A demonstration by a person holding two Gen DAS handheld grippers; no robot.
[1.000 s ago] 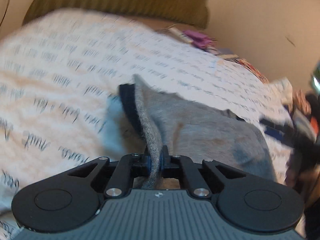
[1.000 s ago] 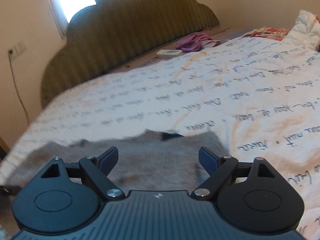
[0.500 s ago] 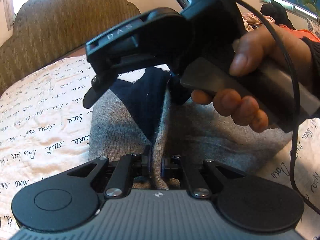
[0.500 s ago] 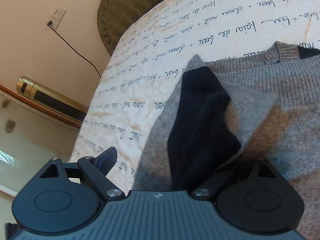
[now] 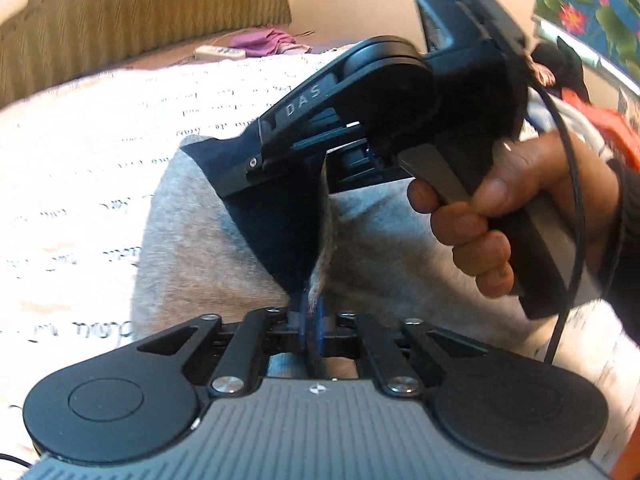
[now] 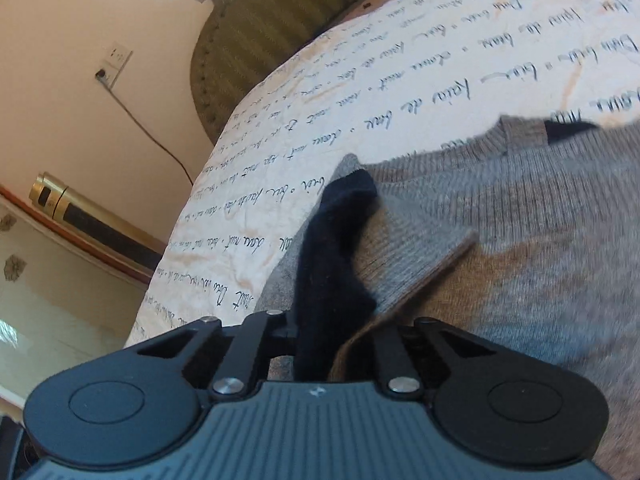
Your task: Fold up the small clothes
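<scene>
- Pinching a raised fold of the grey sweater (image 5: 192, 248), my left claw (image 5: 310, 326) had its jaws pressed together on the knit, right where the grey met the dark navy panel (image 5: 280, 220).
- My right claw (image 6: 316, 336) had just been closing, and its jaws were clamped on the sweater (image 6: 520, 240) too, gripping the dark navy strip (image 6: 332, 264) together with a grey folded edge.
- The sweater lay spread on the bed (image 5: 80, 168), on a cream bedspread (image 6: 360, 92) printed with lines of black handwriting.
- Seen from my left wrist, my right hand (image 5: 520, 216) was wrapped round the handle of the right claw (image 5: 320, 168), which reached down onto the sweater just beyond my left claw; a black cable (image 5: 576, 200) hung from it.
- The ridge of cloth ran taut between my two claws, lifted off the rest of the sweater.
- The ribbed neckline (image 6: 500, 140) of the sweater sat at the far edge, towards the padded green headboard (image 6: 272, 24).
- Some purple cloth (image 5: 264, 40) and a small white object lay well apart, near the headboard (image 5: 120, 12).
- A wall socket (image 6: 116, 60) with a cord was on the wall beside the bed.
</scene>
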